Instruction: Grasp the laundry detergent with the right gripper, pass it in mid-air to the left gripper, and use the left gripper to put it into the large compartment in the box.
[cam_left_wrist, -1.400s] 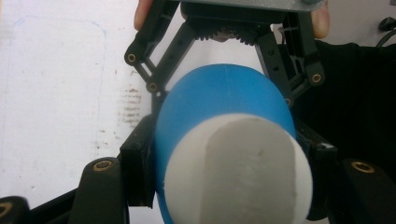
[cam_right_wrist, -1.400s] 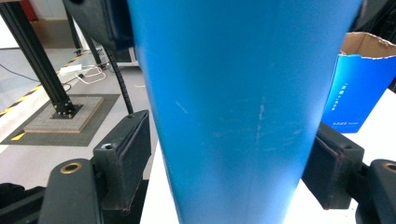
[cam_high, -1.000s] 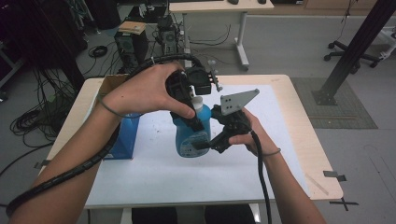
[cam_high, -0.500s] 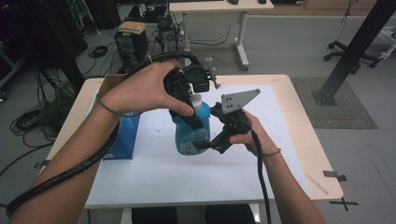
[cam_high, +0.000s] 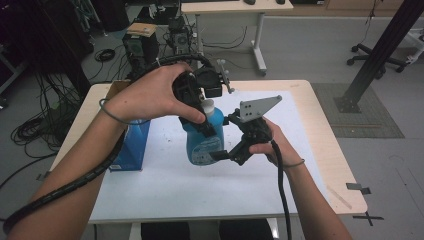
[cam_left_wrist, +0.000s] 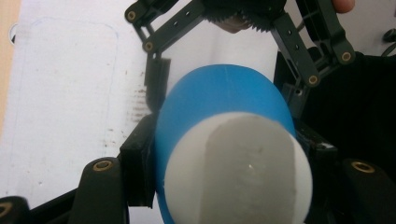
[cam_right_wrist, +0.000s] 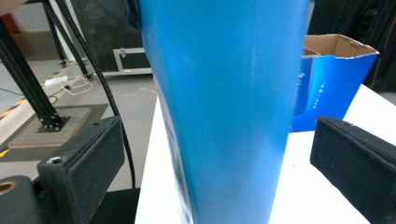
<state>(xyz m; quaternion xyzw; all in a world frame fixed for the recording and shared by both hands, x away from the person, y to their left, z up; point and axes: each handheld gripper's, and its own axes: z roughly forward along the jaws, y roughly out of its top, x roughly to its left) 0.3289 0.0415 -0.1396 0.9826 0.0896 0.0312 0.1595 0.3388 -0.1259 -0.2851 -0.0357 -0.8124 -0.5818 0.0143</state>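
Mid-table, blue bottle (cam_high: 204, 137) clamped by left claw (cam_high: 202, 117) (edges distant), right claw (cam_high: 225, 155) loose.

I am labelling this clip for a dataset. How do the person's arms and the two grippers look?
Both forearms are bare, with a thin band at each wrist. The left gripper and right gripper are black linkages with brass pins; the right carries a grey triangular plate. A ribbed black cable trails from the left.

Legible text is scarce. The blue cardboard box (cam_right_wrist: 334, 88) carries 1 short vertical line of pale characters on its side wall in the right gripper view, too small to read. The blue bottle (cam_high: 204, 137) bears a label with small dark and white print in the high view; its characters are blurred beyond reading. No brand, number or sign can be made out.
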